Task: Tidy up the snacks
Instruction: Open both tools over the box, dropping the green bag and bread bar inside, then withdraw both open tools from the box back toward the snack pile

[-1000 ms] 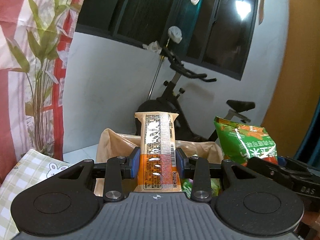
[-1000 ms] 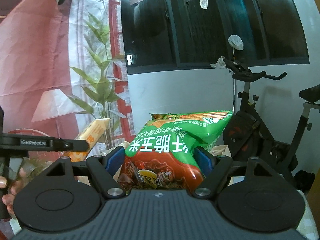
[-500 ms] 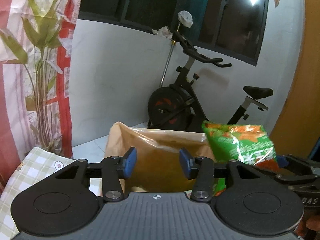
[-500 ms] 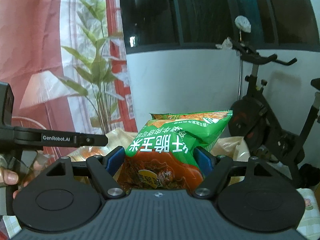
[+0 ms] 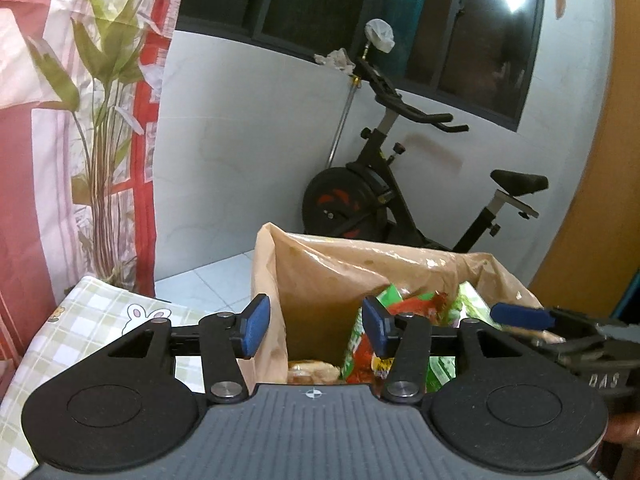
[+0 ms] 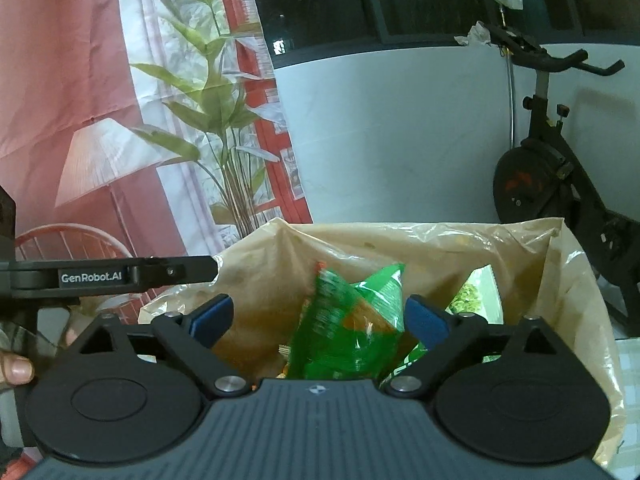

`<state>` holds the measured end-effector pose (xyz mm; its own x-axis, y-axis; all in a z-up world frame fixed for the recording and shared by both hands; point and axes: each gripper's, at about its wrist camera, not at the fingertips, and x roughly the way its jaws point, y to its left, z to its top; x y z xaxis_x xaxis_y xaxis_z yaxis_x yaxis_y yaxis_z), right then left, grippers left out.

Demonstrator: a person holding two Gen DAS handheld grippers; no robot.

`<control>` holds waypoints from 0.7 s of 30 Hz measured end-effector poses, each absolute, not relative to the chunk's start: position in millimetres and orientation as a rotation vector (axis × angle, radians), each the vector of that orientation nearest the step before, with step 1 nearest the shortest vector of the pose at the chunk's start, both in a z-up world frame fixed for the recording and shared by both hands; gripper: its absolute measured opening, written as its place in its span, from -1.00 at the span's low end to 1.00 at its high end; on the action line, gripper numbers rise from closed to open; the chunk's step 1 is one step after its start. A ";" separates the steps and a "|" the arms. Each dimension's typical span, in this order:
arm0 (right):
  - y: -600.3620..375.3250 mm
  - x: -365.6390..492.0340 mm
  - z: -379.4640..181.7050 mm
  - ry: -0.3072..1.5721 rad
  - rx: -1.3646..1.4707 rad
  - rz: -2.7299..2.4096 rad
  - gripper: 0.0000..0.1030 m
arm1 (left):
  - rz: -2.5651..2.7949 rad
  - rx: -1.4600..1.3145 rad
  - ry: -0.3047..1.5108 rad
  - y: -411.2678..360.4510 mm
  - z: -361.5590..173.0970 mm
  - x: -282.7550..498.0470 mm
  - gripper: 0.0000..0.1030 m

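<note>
A tan plastic bag stands open under both grippers. My left gripper hangs over its mouth, its jaws opening with nothing between the blue pads. Deep in the bag lie a pale orange wrapper and a green and red snack packet. In the right wrist view my right gripper is over the same bag, its jaws opening wide. A blurred green snack packet sits between and below the pads, touching neither. The left gripper's arm shows at the left, and a right gripper finger at the right.
A black exercise bike stands against the white wall behind the bag. A checked cloth with rabbit prints covers the table at the left. A red curtain with a plant print hangs at the left. A person's thumb shows at the edge.
The left gripper let go of the upright orange bar, which dropped from between its pads. The right gripper opened and the green packet fell into the bag. Both grippers moved closer over the bag.
</note>
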<state>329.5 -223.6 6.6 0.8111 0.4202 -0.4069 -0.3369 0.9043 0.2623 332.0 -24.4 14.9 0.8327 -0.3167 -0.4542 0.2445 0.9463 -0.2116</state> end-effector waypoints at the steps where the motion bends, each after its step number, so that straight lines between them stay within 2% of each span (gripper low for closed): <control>1: -224.8 326.6 7.8 0.470 0.181 0.403 0.84 | -0.302 -0.144 0.507 -24.6 14.5 329.6 0.06; 12: -261.9 272.0 8.0 0.401 0.227 0.326 0.84 | -0.316 -0.120 0.485 -4.5 3.6 276.7 0.23; 21: -287.6 205.9 -14.9 0.319 0.172 0.260 0.81 | -0.258 -0.158 0.515 12.7 -32.9 246.3 0.24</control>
<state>205.9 -287.6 -14.9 0.9166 0.2784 -0.2869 -0.2243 0.9522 0.2072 246.3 12.7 -32.9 0.8389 -0.2828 -0.4651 0.2039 0.9555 -0.2132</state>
